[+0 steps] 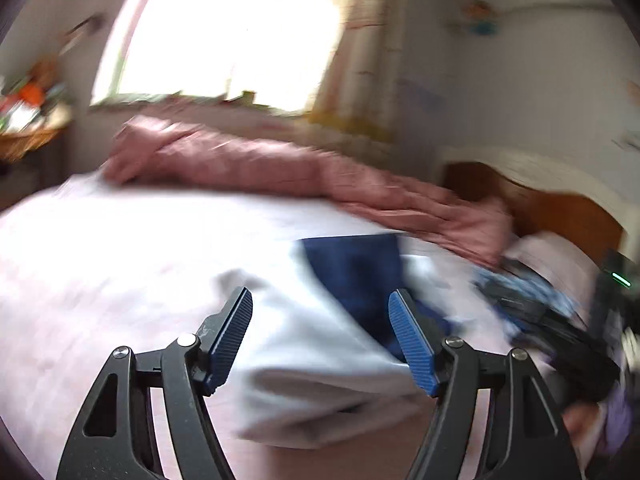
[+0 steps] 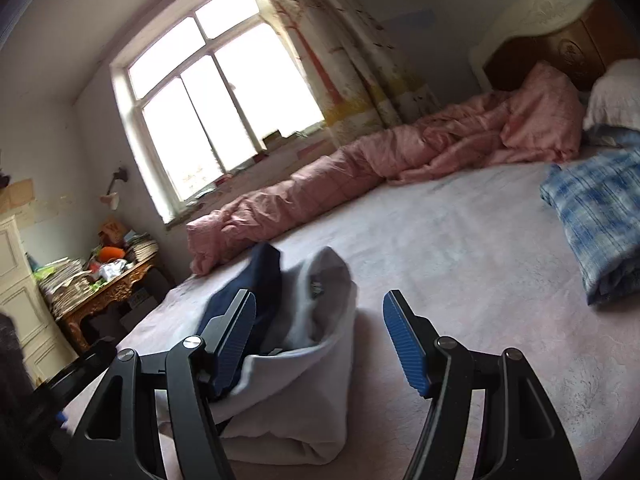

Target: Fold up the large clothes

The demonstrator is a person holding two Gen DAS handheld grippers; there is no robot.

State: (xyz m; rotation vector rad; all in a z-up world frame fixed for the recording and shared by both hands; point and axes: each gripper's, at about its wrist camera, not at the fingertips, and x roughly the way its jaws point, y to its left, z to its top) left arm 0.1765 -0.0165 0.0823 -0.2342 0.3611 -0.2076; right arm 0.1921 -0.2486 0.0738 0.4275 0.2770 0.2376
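From the left wrist camera the picture is blurry. The left gripper (image 1: 320, 334) has its blue pads wide apart and holds nothing. The white and dark blue garment (image 1: 320, 344) lies bunched on the pale bed (image 1: 100, 280), right in front of the pads. A pink quilt (image 1: 260, 164) lies behind it. From the right wrist camera, the right gripper (image 2: 320, 340) is spread apart and empty too. The garment (image 2: 296, 368) sits in a heap by its left finger. A blue checked cloth (image 2: 596, 216) lies well apart, on the right.

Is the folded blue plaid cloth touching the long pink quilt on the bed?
Apart. The right wrist view shows bare bed sheet between the blue plaid cloth and the pink quilt.
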